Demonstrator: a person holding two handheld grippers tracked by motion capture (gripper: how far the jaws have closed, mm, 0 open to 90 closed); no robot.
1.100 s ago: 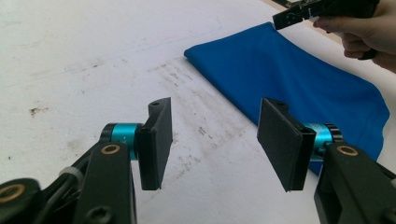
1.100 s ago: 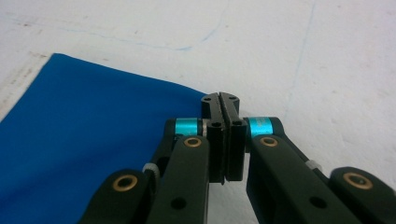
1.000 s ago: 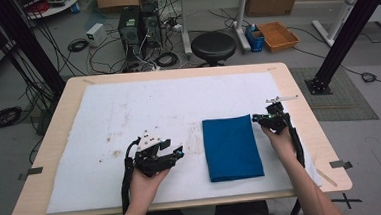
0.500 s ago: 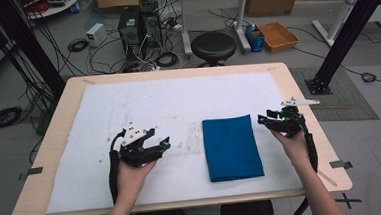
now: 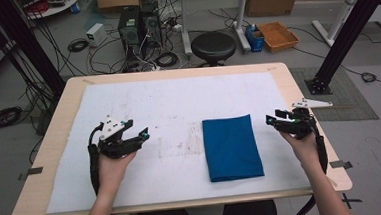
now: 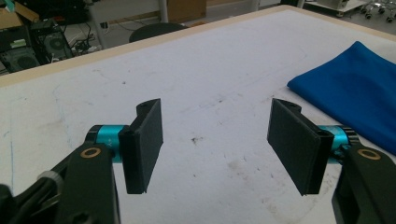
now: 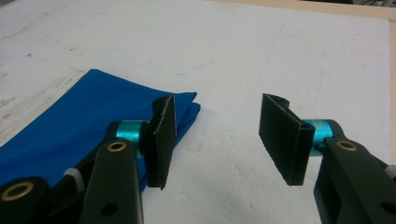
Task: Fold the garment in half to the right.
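Blue cloth (image 5: 232,147) folded into neat rectangle, flat on white mat (image 5: 178,103), both grippers' fingers released, nothing between them

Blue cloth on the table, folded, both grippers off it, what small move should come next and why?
Probably draw both hands back toward the table's near edge. The blue cloth lies folded in a neat rectangle on the white sheet. The left gripper and the right gripper stand apart from it on either side, and their jaws, which have just been opening, are open and empty.
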